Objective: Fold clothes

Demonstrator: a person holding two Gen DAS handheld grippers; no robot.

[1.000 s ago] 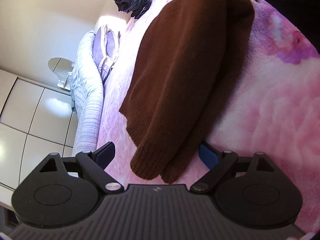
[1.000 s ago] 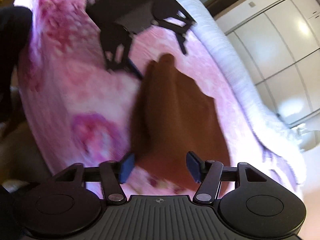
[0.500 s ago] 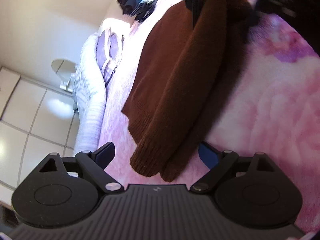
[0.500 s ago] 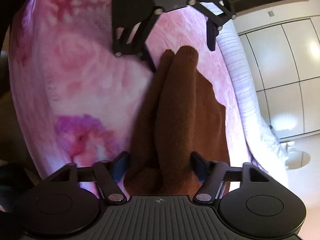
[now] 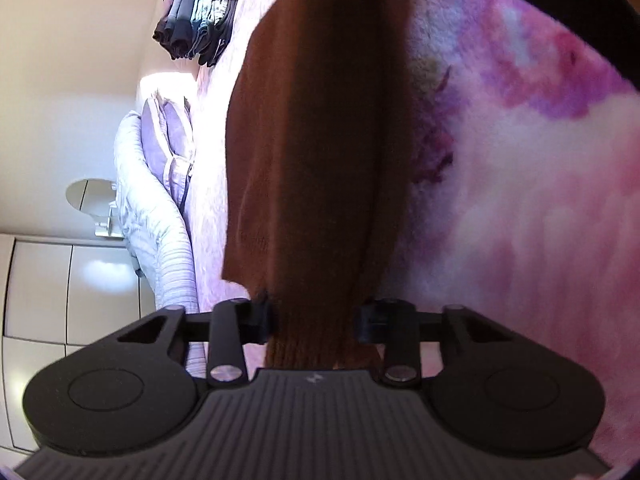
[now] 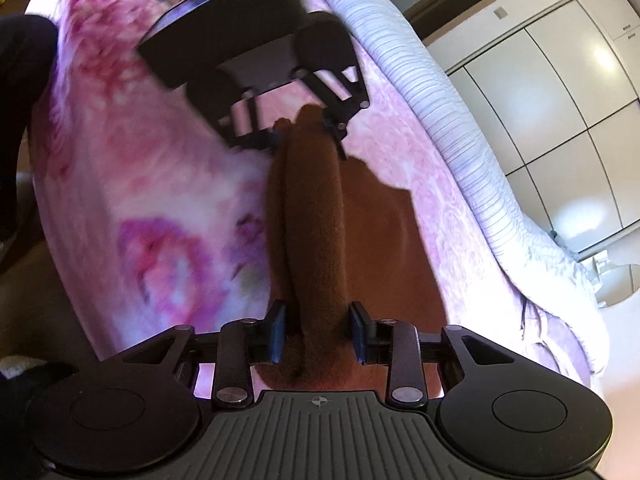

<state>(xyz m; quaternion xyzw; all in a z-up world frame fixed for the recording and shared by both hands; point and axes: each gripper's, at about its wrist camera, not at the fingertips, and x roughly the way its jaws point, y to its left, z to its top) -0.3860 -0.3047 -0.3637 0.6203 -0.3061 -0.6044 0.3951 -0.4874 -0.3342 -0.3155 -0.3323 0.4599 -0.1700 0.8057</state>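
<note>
A brown knitted sweater [image 5: 312,140] lies on a pink flowered blanket [image 5: 520,220], bunched into a long narrow fold. My left gripper [image 5: 316,318] has one end of that fold between its pads; its jaws are closing and the pads press on the knit. In the right wrist view the sweater [image 6: 316,208] runs from my right gripper [image 6: 317,332] up to the left gripper [image 6: 308,128] opposite. The right jaws are opening slightly, but the fold still fills the gap and touches both blue pads.
A stack of folded dark clothes [image 5: 200,12] sits far up the bed. Lilac pillows [image 5: 168,148] and a striped white quilt [image 6: 440,92] line the bed's edge. White wardrobe doors [image 6: 560,120] stand beyond. A person's dark clothing [image 6: 20,80] is at the left.
The left jaws went from wide open to closed on the sweater's end. The right gripper moved onto the other end. The sweater is now pulled into a narrower ridge between them.
</note>
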